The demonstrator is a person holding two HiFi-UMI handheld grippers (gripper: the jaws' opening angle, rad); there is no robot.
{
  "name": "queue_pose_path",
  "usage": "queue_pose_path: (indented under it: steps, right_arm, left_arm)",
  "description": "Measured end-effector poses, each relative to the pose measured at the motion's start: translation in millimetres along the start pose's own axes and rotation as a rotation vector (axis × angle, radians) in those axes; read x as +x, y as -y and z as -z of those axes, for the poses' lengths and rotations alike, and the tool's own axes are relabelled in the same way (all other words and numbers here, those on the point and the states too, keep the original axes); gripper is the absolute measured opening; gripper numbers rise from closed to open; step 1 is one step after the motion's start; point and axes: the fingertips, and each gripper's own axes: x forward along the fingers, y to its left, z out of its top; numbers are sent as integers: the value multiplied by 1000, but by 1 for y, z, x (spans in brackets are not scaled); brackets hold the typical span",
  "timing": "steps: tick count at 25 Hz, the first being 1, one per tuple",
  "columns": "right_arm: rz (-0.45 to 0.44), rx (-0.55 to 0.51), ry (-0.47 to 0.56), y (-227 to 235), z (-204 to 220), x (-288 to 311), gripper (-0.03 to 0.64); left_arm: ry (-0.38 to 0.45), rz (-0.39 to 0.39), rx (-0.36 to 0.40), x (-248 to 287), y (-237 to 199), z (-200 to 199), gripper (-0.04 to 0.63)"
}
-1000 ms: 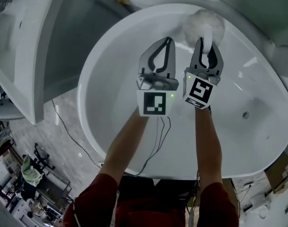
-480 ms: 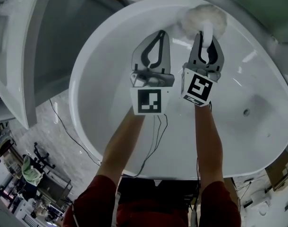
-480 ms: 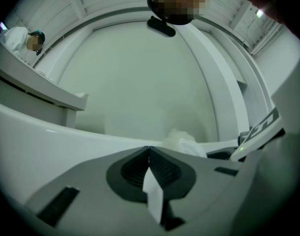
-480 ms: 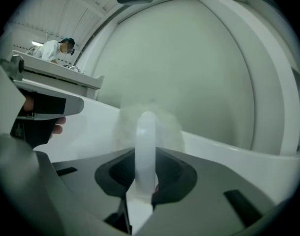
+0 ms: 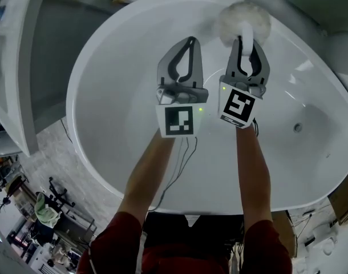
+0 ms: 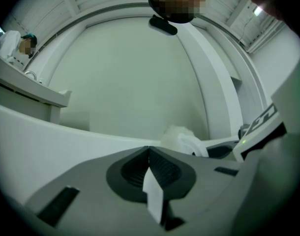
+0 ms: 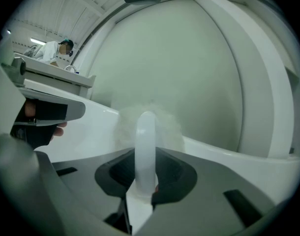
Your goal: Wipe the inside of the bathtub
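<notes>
A white oval bathtub (image 5: 122,56) fills the head view. My right gripper (image 5: 246,41) is shut on the white handle (image 7: 145,146) of a fluffy white brush; its round head (image 5: 245,20) presses against the tub's far inner wall just under the rim. The brush head (image 7: 150,124) shows beyond the jaws in the right gripper view. My left gripper (image 5: 188,43) hovers beside it over the tub's inside, shut with nothing between the jaws. In the left gripper view the brush head (image 6: 182,139) sits to the right of the jaws.
The drain (image 5: 297,128) lies in the tub floor at the right. Another white tub edge (image 5: 20,67) stands at the left, with cables on the tiled floor (image 5: 65,147). A person in a cap (image 7: 59,48) stands far off behind a counter.
Both grippers and the brush have shifted slightly left along the far wall of the tub, staying side by side. The brush head remains against the wall.
</notes>
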Motion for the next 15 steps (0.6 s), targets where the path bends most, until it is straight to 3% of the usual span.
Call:
queue_pose_path:
  steps: [15]
  right_arm:
    - [125, 22, -51, 172, 94, -79, 91]
  left_arm:
    - [-20, 159, 2, 20, 197, 35, 15]
